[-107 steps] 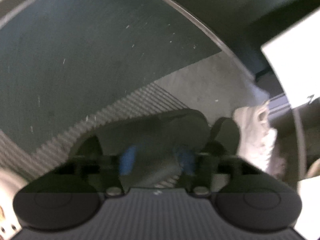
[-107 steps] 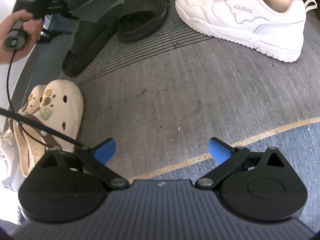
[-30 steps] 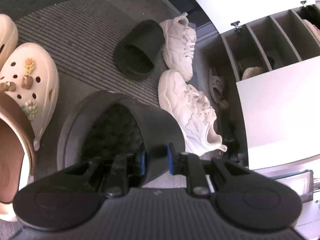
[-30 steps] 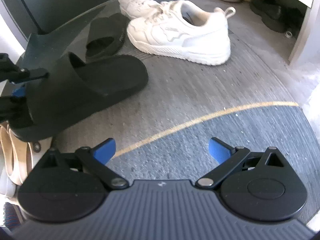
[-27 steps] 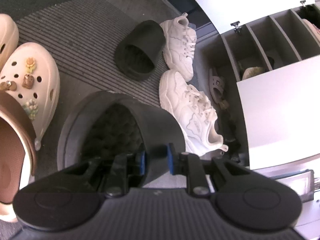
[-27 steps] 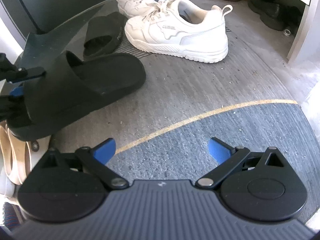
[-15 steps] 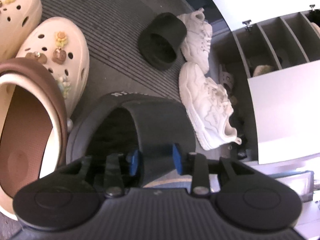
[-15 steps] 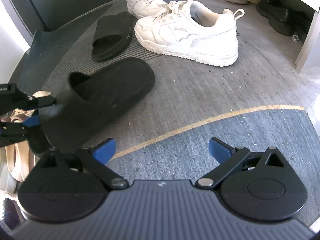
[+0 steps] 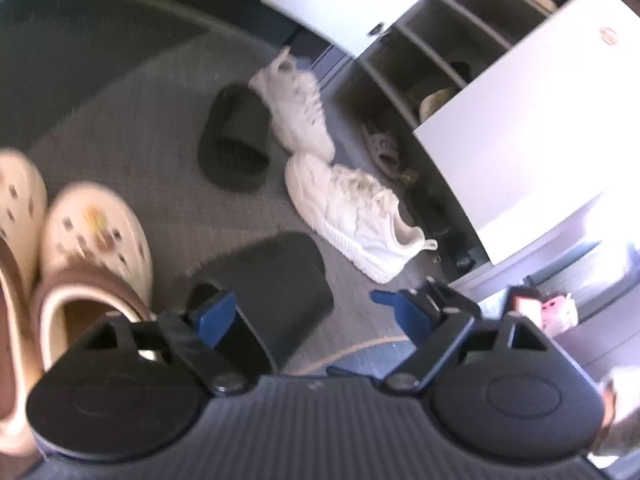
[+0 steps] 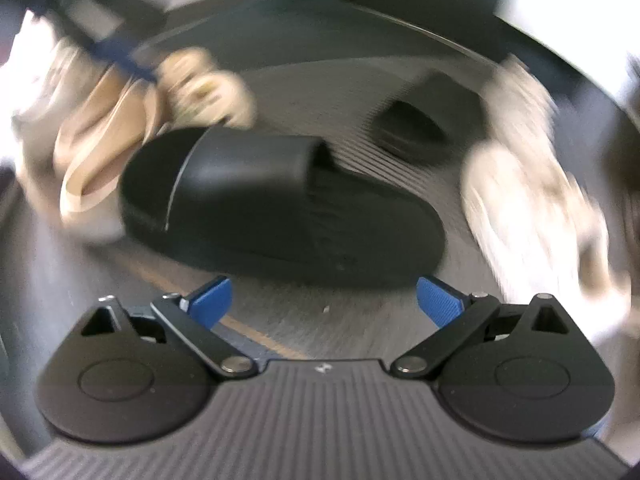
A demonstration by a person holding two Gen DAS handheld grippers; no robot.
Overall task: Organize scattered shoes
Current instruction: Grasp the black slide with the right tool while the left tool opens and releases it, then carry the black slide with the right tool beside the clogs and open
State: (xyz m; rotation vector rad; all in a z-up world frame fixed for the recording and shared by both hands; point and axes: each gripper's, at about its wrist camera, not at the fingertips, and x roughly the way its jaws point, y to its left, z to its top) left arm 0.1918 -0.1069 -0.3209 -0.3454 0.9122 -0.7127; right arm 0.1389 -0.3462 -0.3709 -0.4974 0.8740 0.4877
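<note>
A black slide sandal [image 9: 276,280] lies on the grey floor beside the cream clogs [image 9: 92,240]. My left gripper [image 9: 304,312] is open just above it, holding nothing. The same sandal [image 10: 280,208] fills the middle of the blurred right wrist view, just beyond my open, empty right gripper [image 10: 324,300]. A second black slide [image 9: 236,140] lies farther off on the ribbed mat, also seen in the right wrist view [image 10: 416,120]. Two white sneakers [image 9: 352,208] lie next to it.
A white shoe cabinet [image 9: 500,128] with open grey compartments stands at the right, with shoes inside and a sandal [image 9: 380,148] at its foot. A yellow floor line [image 9: 360,348] runs below the near sandal. White sneakers [image 10: 532,192] sit at the right of the right wrist view.
My left gripper has opened and let go of the black sandal, which now lies on the floor by the clogs. My right gripper has swung fast toward that sandal.
</note>
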